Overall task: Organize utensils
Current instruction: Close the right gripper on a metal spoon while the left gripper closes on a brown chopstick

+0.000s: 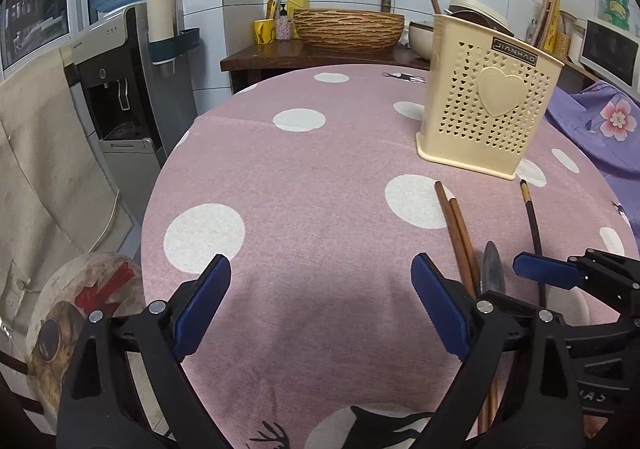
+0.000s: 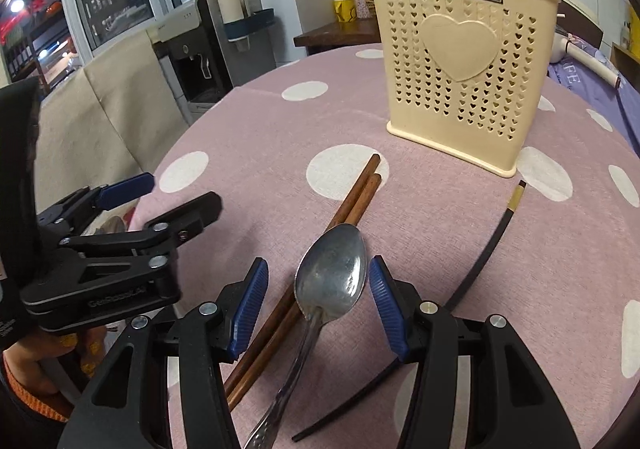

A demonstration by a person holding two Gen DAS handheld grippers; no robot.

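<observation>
Right gripper: nearest item, blue pads spread partway, straddling the bowl of the spoon without pressing on it.

Spoon: metal, lying on the table, bowl facing up between the right pads, handle running back under the gripper.

Brown chopsticks: a pair, side by side and touching, lying on the cloth just left of the spoon, partly beneath its bowl, tips pointing toward the holder.

Black chopstick: single, pale band near its far end, lying to the right of the spoon, apart from it.

Left gripper: pads spread wide over bare cloth, nothing between them; sits left of the utensils.

Table: round, covered in pink cloth with white dots.

Holder: cream plastic, perforated with small hearts, one large raised heart on its front; stands upright beyond the chopstick tips, wooden handles showing above its rim.

Water dispenser: behind the table, left side.
</observation>
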